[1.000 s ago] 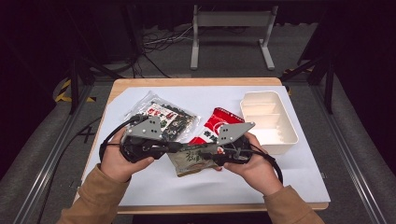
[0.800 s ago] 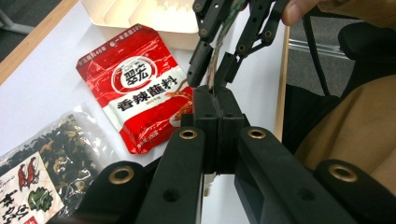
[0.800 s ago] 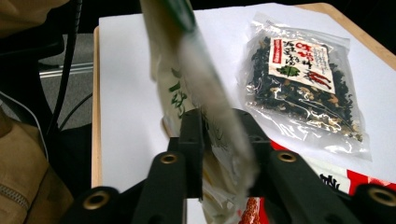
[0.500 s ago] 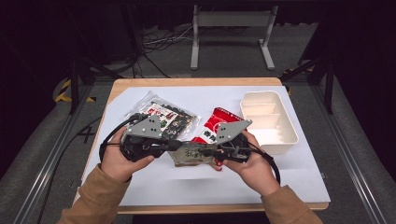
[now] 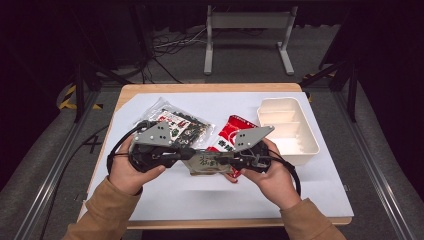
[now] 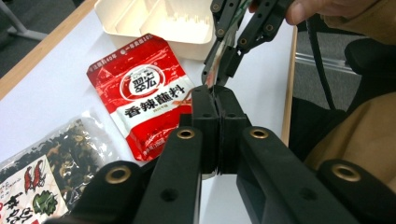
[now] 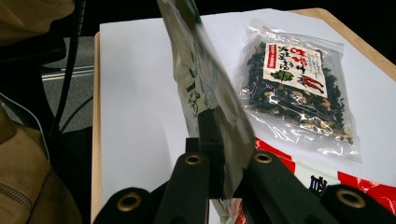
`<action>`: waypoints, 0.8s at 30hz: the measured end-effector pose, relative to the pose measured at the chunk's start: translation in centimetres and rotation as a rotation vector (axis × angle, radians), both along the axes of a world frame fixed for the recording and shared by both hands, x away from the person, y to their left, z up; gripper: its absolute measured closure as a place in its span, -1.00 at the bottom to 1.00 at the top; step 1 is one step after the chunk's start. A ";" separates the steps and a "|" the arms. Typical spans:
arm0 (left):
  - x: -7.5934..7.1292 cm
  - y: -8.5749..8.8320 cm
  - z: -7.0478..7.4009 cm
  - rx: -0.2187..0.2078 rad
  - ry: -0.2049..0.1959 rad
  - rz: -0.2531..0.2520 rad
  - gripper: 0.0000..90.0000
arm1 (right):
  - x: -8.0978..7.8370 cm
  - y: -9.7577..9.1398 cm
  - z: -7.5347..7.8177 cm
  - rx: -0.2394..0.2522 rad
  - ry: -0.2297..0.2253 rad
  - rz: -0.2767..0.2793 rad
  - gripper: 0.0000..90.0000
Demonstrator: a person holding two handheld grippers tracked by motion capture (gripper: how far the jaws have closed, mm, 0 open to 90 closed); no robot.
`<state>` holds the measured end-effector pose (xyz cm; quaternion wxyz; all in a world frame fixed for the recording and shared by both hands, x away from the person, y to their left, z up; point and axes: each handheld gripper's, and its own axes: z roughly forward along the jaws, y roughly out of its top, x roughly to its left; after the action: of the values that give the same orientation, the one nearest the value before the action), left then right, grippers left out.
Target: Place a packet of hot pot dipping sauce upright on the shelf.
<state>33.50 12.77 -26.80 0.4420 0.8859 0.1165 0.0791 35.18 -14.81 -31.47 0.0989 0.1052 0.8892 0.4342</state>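
Note:
A small grey-green packet hangs over the table's front middle, stretched between both grippers. My left gripper is shut on its left end. In the left gripper view the jaws pinch the thin edge; they have just been opening a touch, with the edge still between them. My right gripper is shut on the packet's right end. In the right gripper view the packet stands edge-on, rising out of the closed jaws. The right gripper also appears farther off in the left gripper view.
A red sauce pouch lies flat under the hands. To its left lies a clear bag of dried seaweed. A white divided tray stands at the right. White sheet covers the wooden table.
Both hands have stayed where they were, with the packet between them. The right gripper's jaws have drawn together on the packet's right end.

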 end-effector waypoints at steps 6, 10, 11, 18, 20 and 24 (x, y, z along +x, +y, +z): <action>0.6 0.7 -0.3 -0.046 0.011 0.009 0.66 | 0.0 -0.4 0.6 -0.011 -0.015 0.006 1.00; 0.7 1.1 -0.4 -0.057 0.007 0.028 0.30 | 0.3 -0.9 1.1 -0.023 -0.020 0.006 1.00; 0.7 1.3 -0.5 -0.060 0.010 0.026 0.22 | 0.4 -1.0 1.2 -0.025 -0.021 0.007 1.00; 1.1 2.7 -0.8 -0.096 0.019 0.056 0.10 | 1.0 -2.3 2.1 -0.036 -0.042 0.001 1.00; 1.2 3.0 -0.9 -0.097 0.019 0.072 0.08 | 1.2 -2.8 2.4 -0.037 -0.055 -0.004 1.00; 1.4 3.5 -1.1 -0.096 0.021 0.098 0.07 | 1.8 -3.9 3.1 -0.034 -0.075 -0.019 1.00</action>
<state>34.89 16.30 -27.90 0.4784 0.8576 0.1681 0.0859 36.98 -18.69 -28.42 0.1384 0.0956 0.8910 0.4217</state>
